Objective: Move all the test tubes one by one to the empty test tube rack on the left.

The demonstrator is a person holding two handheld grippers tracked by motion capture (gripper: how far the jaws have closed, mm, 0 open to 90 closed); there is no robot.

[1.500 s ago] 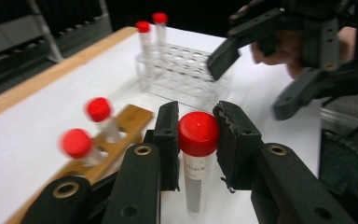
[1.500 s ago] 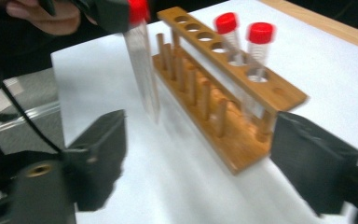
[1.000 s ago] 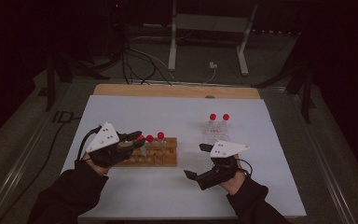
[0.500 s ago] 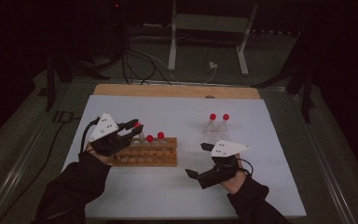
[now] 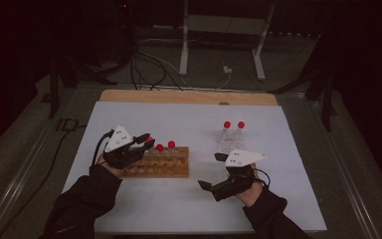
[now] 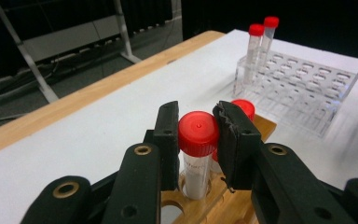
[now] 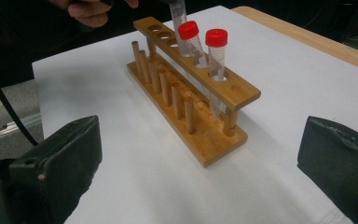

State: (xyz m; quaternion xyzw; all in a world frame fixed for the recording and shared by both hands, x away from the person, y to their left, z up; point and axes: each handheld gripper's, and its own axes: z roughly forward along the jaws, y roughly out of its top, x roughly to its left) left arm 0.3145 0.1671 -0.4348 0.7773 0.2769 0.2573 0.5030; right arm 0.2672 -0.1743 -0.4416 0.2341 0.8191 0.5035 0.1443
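Observation:
My left gripper [image 5: 145, 140] [image 6: 197, 140] is shut on a red-capped clear tube [image 6: 196, 169] just under its cap. The tube stands upright with its lower end inside a hole at the left end of the wooden rack [image 5: 165, 168] [image 6: 216, 203]. Two more red-capped tubes [image 5: 165, 146] [image 7: 216, 39] stand in holes beside it. In the right gripper view the held tube [image 7: 178, 10] rises above the wooden rack [image 7: 192, 114]. My right gripper [image 5: 210, 172] [image 7: 204, 161] rests on the white table right of the rack, open, with nothing between its jaws.
A clear plastic rack [image 5: 227, 145] [image 6: 303, 88] stands at the centre right with two red-capped tubes [image 5: 233, 125] [image 6: 260, 44] in its far corner. The white table top [image 5: 189, 119] ends in a wooden strip [image 5: 189, 97] at the far edge; stands and cables lie on the floor beyond.
My left gripper has shifted a little over the rack's left end and come down, taking the tube into a hole. The right gripper has stayed where it was.

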